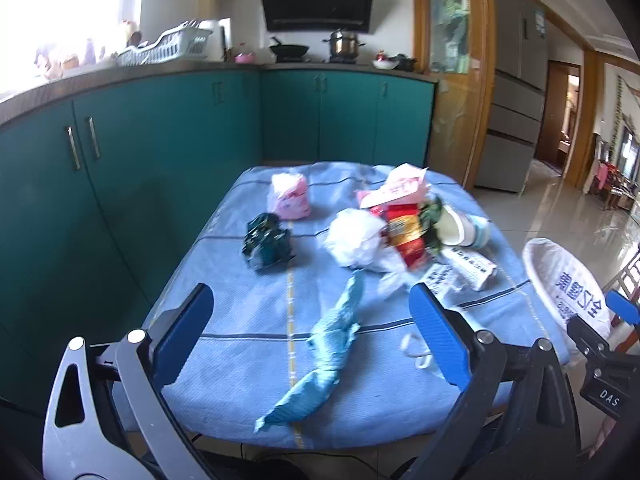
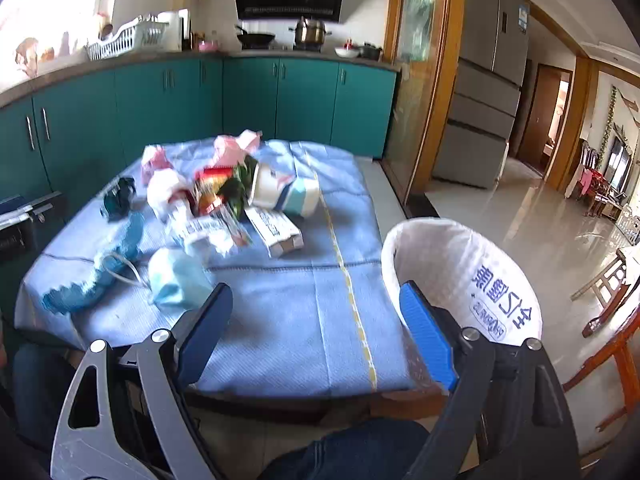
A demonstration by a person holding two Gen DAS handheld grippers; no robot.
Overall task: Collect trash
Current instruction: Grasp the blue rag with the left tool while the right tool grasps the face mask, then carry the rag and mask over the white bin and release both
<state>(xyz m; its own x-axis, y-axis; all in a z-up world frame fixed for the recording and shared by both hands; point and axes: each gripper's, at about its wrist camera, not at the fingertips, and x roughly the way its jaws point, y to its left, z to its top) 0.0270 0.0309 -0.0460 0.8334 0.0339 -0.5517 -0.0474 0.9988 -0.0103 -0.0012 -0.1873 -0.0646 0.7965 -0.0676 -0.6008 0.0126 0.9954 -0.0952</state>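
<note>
I see the trash heaped on the far right of the blue-clothed surface (image 1: 240, 344), one twisted teal wrapper (image 1: 320, 356) nearest. My left claw (image 1: 312, 340) and right claw (image 2: 316, 332) both gape wide, empty. Only the right view shows the face mask (image 2: 176, 280); one lined bin (image 2: 460, 276) stands right.
</note>
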